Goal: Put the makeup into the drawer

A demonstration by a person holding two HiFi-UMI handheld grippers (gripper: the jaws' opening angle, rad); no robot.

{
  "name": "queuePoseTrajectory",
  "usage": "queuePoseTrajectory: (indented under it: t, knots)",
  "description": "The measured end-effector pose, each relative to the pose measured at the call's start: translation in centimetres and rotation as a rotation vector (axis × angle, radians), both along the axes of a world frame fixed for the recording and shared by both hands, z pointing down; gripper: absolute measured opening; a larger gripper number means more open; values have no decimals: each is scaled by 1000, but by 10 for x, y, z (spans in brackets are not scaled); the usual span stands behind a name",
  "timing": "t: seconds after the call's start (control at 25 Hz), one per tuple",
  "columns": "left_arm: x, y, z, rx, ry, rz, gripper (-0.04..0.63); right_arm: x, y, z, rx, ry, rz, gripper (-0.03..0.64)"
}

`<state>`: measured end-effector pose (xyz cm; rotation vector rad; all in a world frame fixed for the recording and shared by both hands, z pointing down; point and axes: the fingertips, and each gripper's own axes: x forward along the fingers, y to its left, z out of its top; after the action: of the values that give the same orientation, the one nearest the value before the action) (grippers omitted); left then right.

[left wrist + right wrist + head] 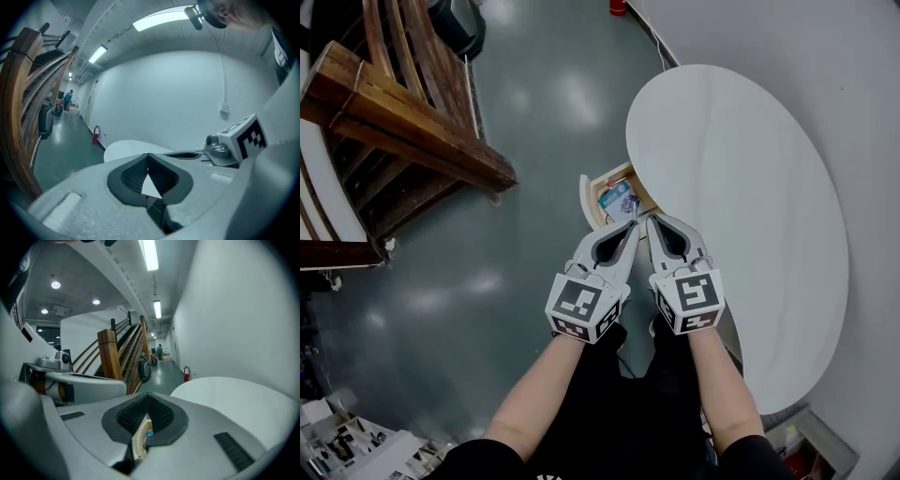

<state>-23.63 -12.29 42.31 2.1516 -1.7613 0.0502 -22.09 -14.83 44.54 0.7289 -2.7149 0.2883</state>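
Observation:
A small drawer [589, 201] stands pulled out from under the white oval table [750, 187]. Inside it lies a teal and white makeup package [617, 199]. My left gripper [632, 226] and right gripper [653, 221] are held side by side just short of the drawer's near end, tips pointing at it. Both are shut with nothing between the jaws. In the left gripper view the jaws [148, 155] meet at the tip. In the right gripper view the shut gripper [147, 395] shows the drawer's pale rim [138, 442] and a bit of teal makeup [148, 433] below its tips.
A wooden stair frame [403, 122] stands to the left across the grey-green floor. A red fire extinguisher [619, 7] sits by the far wall. The table's edge runs close to the right of my arms. Boxes with clutter [342, 445] lie at the lower left.

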Motion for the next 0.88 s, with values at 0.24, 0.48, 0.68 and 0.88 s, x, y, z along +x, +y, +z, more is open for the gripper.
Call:
queuePoseTrajectory:
  t: [0.24, 0.48, 0.68, 0.88]
  knots:
    - [8, 11, -43, 34, -12, 11, 9, 5, 9, -47, 38, -26, -4, 15]
    - [12, 25, -76, 73, -36, 18, 9, 7, 23, -86, 84, -48, -14, 15]
    - [12, 36, -108, 101, -52, 30, 9, 9, 33, -127, 125, -71, -11, 15]
    - [13, 47, -133, 130, -56, 34, 9, 14, 43, -154, 160, -92, -8, 15]
